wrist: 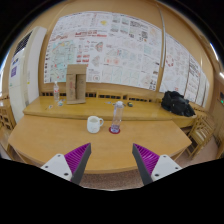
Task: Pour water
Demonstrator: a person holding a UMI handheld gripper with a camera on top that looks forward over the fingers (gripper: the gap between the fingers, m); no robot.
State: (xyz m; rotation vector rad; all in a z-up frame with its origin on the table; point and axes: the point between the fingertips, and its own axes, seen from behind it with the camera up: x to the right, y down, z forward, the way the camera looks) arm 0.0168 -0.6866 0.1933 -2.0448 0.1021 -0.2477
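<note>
Spread wide and empty, the gripper point(111, 163) should travel toward twelve o'clock, square its fingers around the water bottle point(117, 117) beside the white mug point(94, 124), and grip low.

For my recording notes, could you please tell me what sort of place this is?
Probably a meeting or study room: long wooden tables, chairs, and printed sheets covering the wall. A bottle and mug stand beyond the open gripper.

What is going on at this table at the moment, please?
A hand-held gripper hovers over the near edge of a wooden table, jaws open and empty. Beyond them stand a white mug and, beside it, a clear bottle, both untouched. No pouring has begun. A black bag lies on the far table.
</note>
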